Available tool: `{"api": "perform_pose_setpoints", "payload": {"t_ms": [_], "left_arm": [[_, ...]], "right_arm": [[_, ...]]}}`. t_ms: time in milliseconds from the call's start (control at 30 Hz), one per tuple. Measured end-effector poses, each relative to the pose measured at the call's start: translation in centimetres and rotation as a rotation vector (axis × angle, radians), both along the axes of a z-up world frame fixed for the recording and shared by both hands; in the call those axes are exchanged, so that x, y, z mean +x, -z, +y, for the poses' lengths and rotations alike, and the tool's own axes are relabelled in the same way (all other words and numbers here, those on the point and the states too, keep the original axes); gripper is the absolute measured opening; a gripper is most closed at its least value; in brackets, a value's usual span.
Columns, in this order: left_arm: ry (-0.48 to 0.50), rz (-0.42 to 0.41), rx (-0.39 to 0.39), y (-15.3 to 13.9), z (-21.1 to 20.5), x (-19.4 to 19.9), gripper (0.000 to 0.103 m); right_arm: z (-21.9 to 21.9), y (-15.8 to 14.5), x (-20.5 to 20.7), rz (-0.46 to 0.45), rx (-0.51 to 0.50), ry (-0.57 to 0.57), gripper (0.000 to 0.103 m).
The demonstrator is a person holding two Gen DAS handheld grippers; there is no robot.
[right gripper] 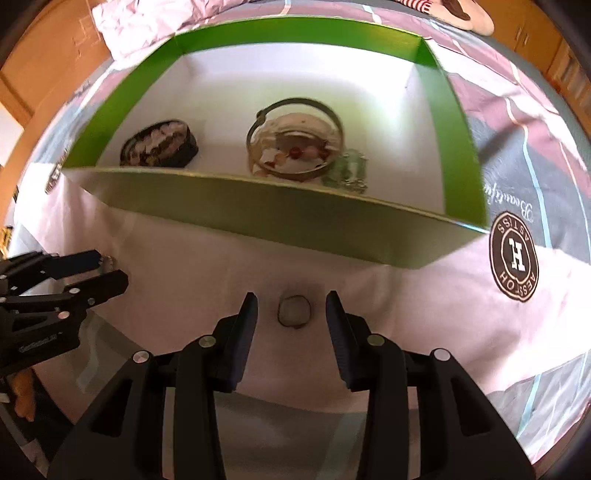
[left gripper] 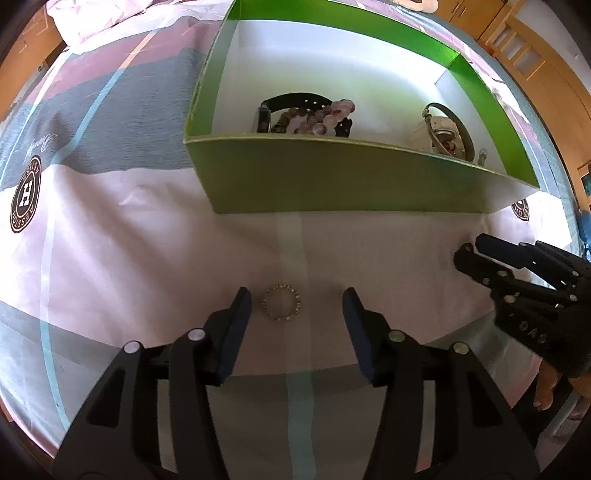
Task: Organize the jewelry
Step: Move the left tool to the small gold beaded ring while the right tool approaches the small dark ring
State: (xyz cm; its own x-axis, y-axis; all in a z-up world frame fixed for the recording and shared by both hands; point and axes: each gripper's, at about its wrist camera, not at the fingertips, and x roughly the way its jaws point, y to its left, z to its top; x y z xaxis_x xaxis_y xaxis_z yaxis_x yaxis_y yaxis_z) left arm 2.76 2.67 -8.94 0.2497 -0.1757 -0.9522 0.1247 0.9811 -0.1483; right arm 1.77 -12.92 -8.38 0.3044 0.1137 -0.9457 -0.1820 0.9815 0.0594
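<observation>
A green box (left gripper: 332,177) with a white floor sits on the bedspread; it also shows in the right wrist view (right gripper: 258,210). Inside lie a black band with pink beaded bracelets (left gripper: 310,116) (right gripper: 159,144), a metal bangle over pale jewelry (left gripper: 448,133) (right gripper: 295,144), and a small green piece (right gripper: 347,171). My left gripper (left gripper: 297,301) is open around a gold beaded ring-shaped bracelet (left gripper: 280,306) on the cloth. My right gripper (right gripper: 291,302) is open around a small dark-rimmed ring (right gripper: 294,311). The right gripper (left gripper: 469,251) shows at the left view's right edge, the left gripper (right gripper: 110,269) at the right view's left.
The bedspread (left gripper: 129,229) is pink, white and grey with round brown logos (left gripper: 26,199) (right gripper: 515,256). A crumpled pink pillow (right gripper: 147,26) lies beyond the box. Wooden furniture (left gripper: 535,59) stands around the bed.
</observation>
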Motion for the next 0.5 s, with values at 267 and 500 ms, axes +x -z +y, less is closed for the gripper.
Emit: {"api": "perform_pose_setpoints", "payload": {"t_ms": [267, 500], "left_arm": [[-0.004, -0.011, 0.004, 0.1, 0.0, 0.1, 0.030], [0.041, -0.029, -0.018, -0.5, -0.3, -0.3, 0.021]], "right_arm": [[1.5, 0.4, 0.3, -0.010, -0.029, -0.002, 0.033], [1.5, 0.4, 0.2, -0.008, -0.026, -0.007, 0.025]]}}
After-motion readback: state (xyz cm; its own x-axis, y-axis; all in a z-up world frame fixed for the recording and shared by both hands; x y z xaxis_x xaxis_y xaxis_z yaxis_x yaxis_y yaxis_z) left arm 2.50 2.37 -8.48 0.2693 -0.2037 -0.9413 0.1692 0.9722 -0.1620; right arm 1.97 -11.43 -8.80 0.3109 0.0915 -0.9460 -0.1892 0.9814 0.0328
